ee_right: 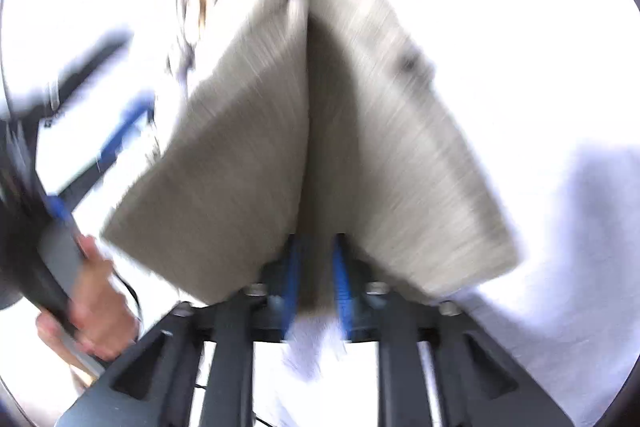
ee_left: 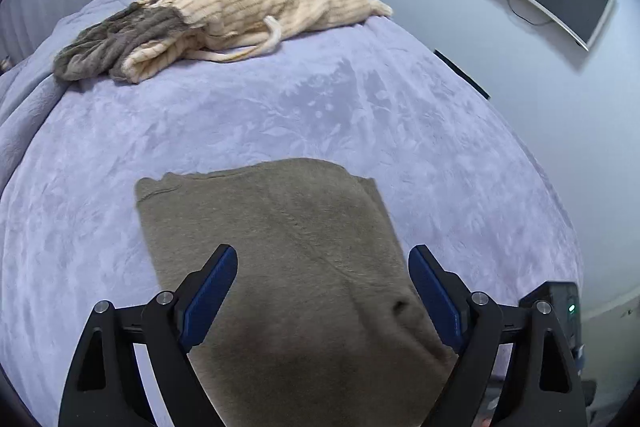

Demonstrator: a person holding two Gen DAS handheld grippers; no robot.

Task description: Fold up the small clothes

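One taupe garment (ee_left: 276, 227) lies partly folded on the bed (ee_left: 360, 107), its edge pinched by the right hand-held gripper (ee_right: 316, 267); the left hand-held gripper (ee_left: 323, 255) gapes wide above it, and a cream garment (ee_left: 240, 11) waits unfolded.

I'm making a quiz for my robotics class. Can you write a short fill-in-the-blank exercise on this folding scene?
1. The right hand-held gripper is shut on the ____ cloth.
2. The left hand-held gripper hovers over the cloth with its jaws ____.
3. The cloth lies on a ____ blanket.
4. At the bed's far side lies a cream and ____ garment.

Missing words: taupe; open; lavender; grey
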